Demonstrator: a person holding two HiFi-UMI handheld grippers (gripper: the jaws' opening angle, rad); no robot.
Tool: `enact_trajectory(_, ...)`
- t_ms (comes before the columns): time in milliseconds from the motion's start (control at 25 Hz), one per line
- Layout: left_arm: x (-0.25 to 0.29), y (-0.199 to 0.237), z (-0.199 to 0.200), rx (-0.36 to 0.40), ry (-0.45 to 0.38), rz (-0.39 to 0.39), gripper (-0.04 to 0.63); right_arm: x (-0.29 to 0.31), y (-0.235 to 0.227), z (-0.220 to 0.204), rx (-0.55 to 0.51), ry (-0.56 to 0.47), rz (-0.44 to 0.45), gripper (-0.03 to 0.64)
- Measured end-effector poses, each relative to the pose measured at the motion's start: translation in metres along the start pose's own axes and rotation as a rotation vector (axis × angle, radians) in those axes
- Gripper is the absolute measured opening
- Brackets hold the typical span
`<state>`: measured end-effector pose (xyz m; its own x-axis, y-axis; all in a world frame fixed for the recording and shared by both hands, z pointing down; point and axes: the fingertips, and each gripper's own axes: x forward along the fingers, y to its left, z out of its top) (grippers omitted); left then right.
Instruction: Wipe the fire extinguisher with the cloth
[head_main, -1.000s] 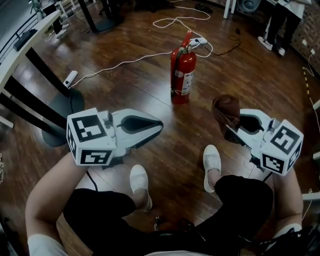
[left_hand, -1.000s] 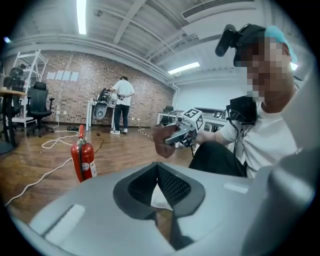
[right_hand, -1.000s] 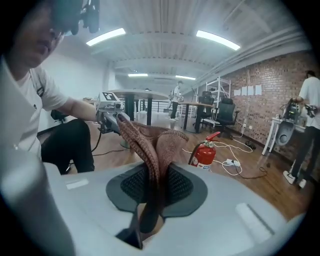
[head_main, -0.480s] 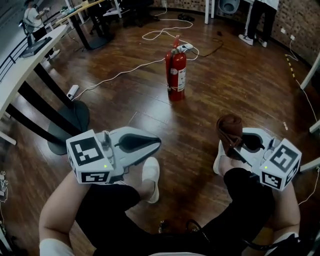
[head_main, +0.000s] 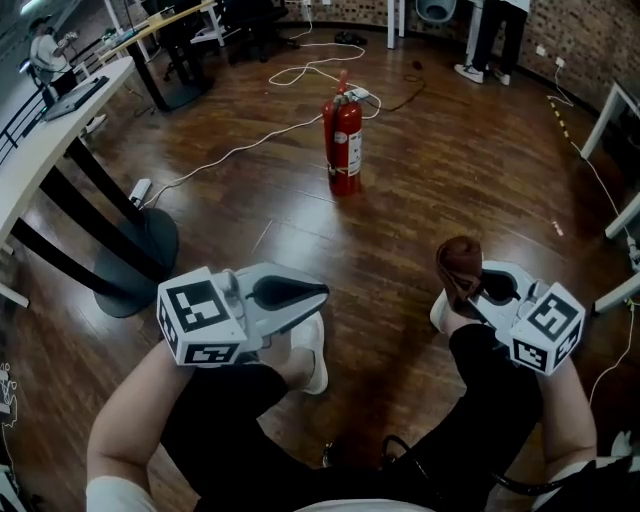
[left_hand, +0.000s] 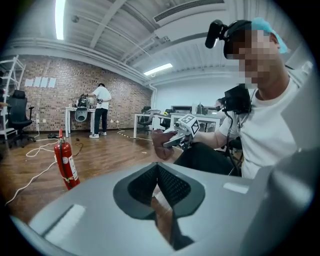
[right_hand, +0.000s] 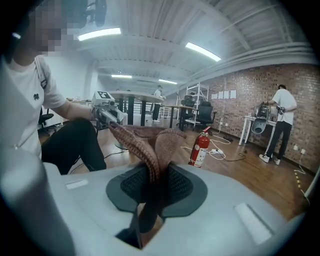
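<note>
Right gripper (head_main: 472, 290) clamped on brown cloth (head_main: 459, 264) in head view. Red fire extinguisher (head_main: 343, 140) stands upright on floor, well apart at 11 o'clock.
Left gripper view: left gripper (left_hand: 159, 172) jaws together, empty, extinguisher at 9 o'clock.
Right gripper view: cloth pinched between pads, extinguisher at 1 o'clock, needs forward reach.

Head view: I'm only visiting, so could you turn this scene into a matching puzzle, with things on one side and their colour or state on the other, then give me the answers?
Things:
1. fire extinguisher
2. cloth
3. left gripper
4. shoe

States:
A. shut, holding nothing
B. white, worn by the person
C. red, standing upright
D. brown, clamped in the right gripper

Pairs: 1-C, 2-D, 3-A, 4-B
</note>
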<state>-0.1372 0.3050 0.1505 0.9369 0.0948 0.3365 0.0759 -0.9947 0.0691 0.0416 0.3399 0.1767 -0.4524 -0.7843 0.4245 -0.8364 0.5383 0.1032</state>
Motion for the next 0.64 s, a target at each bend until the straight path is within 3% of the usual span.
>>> enact_trajectory(640,0.007,-0.015,-0.026,0.012,0.015,-0.081,0.000,0.007,0.028,-0.035,0.034,0.005,-0.070,0.069)
